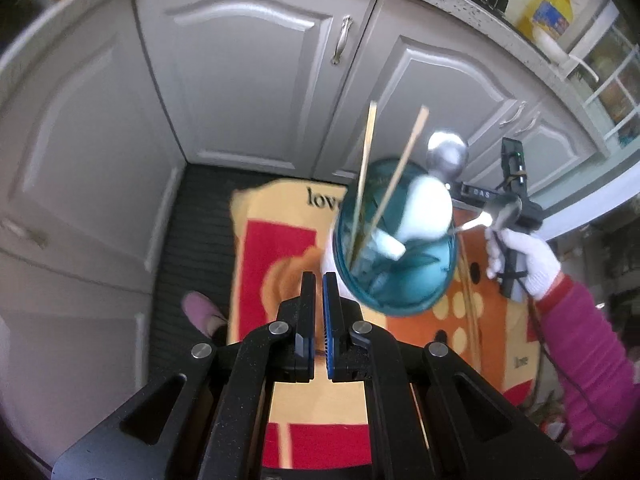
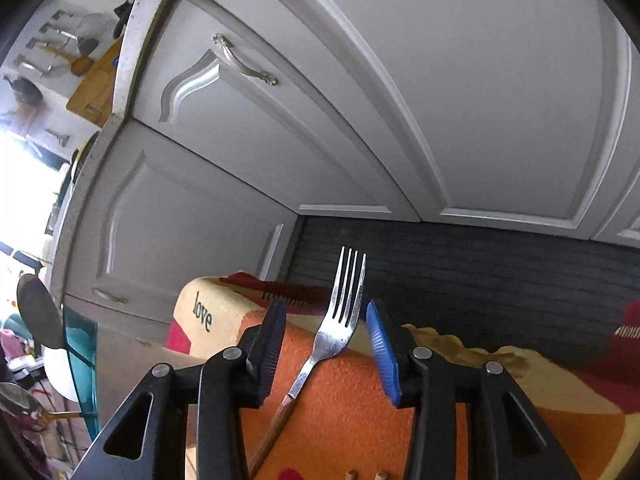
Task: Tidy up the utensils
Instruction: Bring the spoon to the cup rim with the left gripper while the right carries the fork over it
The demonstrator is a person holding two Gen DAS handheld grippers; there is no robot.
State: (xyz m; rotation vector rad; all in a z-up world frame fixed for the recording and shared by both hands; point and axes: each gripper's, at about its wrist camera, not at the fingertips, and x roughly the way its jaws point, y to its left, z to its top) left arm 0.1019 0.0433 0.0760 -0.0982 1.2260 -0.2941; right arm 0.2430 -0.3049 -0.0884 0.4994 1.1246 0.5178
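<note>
A teal glass holder [image 1: 394, 248] holds two wooden chopsticks [image 1: 366, 168], a white ladle [image 1: 424, 212] and a metal spoon [image 1: 447, 156]. It hangs in the air just right of my left gripper [image 1: 319, 280], whose jaws are nearly closed; what they pinch is hidden. The holder's edge shows in the right wrist view [image 2: 82, 356]. My right gripper [image 2: 326, 320] is open. A metal fork with a wooden handle [image 2: 340, 320] lies on the mat between its fingers, untouched. In the left wrist view the right gripper [image 1: 508, 216] sits right of the holder, in a white-gloved hand.
An orange, red and yellow mat [image 2: 360, 400] printed "love" covers a dark ribbed floor mat [image 2: 480, 264]. Grey cabinet doors [image 1: 256, 80] stand behind. A pink slipper [image 1: 202, 312] is at the mat's left edge. Two chopstick tips [image 2: 366, 475] lie near the right gripper.
</note>
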